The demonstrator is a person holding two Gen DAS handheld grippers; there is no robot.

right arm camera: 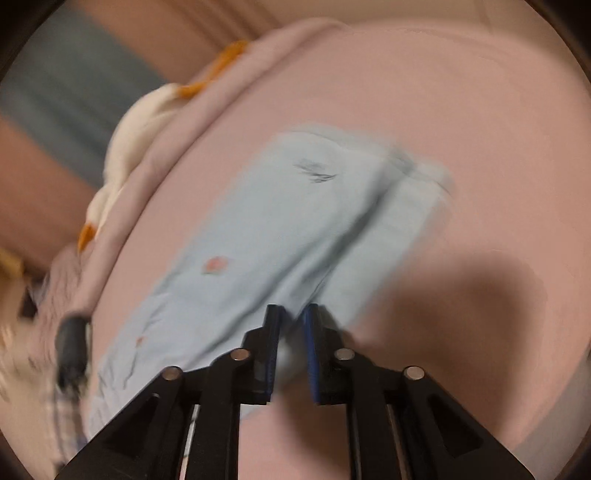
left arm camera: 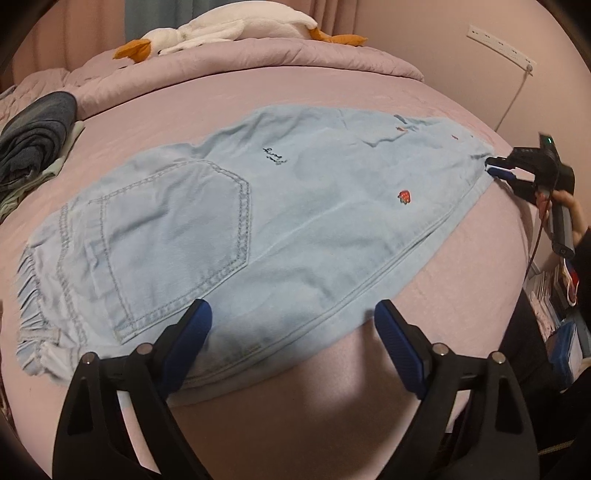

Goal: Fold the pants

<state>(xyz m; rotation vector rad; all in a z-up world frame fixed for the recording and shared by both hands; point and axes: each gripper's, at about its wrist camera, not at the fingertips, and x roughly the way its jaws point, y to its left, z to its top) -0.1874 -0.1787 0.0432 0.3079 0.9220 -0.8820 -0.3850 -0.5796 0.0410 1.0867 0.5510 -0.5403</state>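
Light blue denim pants (left arm camera: 295, 206) lie flat on the pink bed (left arm camera: 332, 406), folded lengthwise, back pocket (left arm camera: 173, 236) and frayed hem at the left. A strawberry patch (left arm camera: 404, 196) sits near the right end. My left gripper (left arm camera: 291, 314) is open, its fingers spread over the near edge of the pants. My right gripper (left arm camera: 496, 170) is at the far right end of the pants, closed on the fabric edge. In the blurred right wrist view the pants (right arm camera: 295, 221) stretch away from the right gripper (right arm camera: 292, 314), whose jaws pinch the cloth.
A folded dark garment pile (left arm camera: 33, 147) lies at the left of the bed. A white goose plush (left arm camera: 221, 29) rests on the rolled pink quilt (left arm camera: 258, 62) at the back. A power strip (left arm camera: 500, 46) hangs on the wall at right.
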